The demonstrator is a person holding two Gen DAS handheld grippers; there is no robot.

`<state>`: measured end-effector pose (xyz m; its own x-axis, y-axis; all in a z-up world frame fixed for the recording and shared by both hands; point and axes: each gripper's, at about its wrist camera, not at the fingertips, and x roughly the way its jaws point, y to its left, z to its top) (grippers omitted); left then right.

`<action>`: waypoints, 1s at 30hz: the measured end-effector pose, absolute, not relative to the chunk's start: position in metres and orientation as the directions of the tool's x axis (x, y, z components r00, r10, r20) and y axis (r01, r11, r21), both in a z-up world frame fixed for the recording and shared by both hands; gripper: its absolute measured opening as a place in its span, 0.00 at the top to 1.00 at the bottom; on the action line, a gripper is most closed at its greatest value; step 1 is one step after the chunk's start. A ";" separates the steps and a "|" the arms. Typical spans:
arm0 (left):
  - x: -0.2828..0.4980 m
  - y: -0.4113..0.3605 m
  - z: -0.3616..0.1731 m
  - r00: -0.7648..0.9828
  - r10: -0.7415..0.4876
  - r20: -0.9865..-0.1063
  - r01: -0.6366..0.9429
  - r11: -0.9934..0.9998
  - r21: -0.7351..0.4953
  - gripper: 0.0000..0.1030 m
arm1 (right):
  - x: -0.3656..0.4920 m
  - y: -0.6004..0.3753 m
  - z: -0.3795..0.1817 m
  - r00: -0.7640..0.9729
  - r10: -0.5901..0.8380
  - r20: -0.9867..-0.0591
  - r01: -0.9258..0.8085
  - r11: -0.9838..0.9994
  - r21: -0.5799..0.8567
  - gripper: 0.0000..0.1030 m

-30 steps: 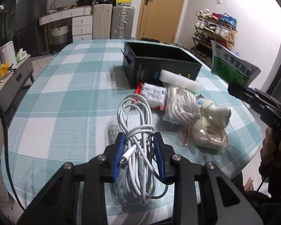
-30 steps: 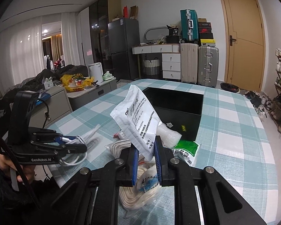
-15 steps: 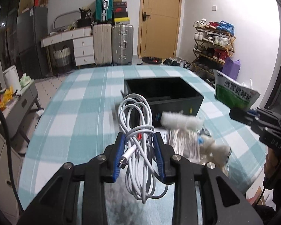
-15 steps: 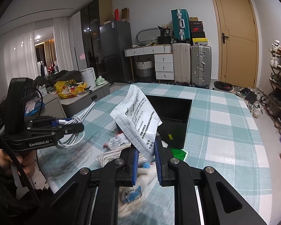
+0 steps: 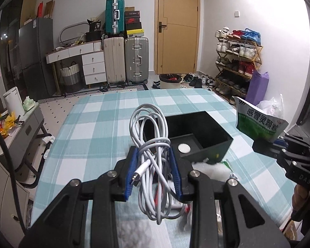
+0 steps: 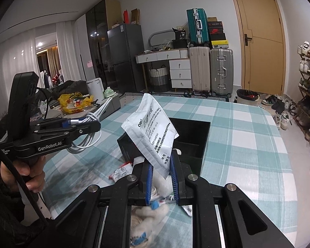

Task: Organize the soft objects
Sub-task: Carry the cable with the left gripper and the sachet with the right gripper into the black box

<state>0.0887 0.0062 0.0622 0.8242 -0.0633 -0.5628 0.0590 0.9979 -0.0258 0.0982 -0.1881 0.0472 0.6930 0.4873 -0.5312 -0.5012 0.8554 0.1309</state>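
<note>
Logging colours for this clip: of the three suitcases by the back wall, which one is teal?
The teal suitcase is the one standing on top of the cream suitcase; the silver suitcase stands on the floor beside the cream one.

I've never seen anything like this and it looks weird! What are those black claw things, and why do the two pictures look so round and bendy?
Those claws are grabbers that a person holds, one in each hand. Each grabber has a tiny wide-eyed camera looking along its two fingers, which bends the picture. One picture comes from the left gripper, the other from the right gripper.

The left one is squeezed shut on a bundle of white cable. The right one is pinching a medicine packet, white on one side and green on the other. You can even see a hand holding the left grabber.

Below is a table with a blue-checked tablecloth. On it sits an open black box, and in front of that box lies a heap of soft white things, too blurry to name.
</note>
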 end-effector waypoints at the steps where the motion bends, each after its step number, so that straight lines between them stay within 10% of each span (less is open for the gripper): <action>1: 0.093 0.006 0.062 0.824 -0.059 -0.564 0.054 0.998 -0.025 0.71 | 0.101 -0.187 0.048 0.693 0.487 -0.532 -0.501 0.856 0.132 0.85; 30: 0.175 -0.020 0.036 0.781 -0.131 -0.611 0.112 0.991 -0.069 0.71 | 0.184 -0.175 0.023 0.634 0.456 -0.625 -0.476 0.867 0.150 0.85</action>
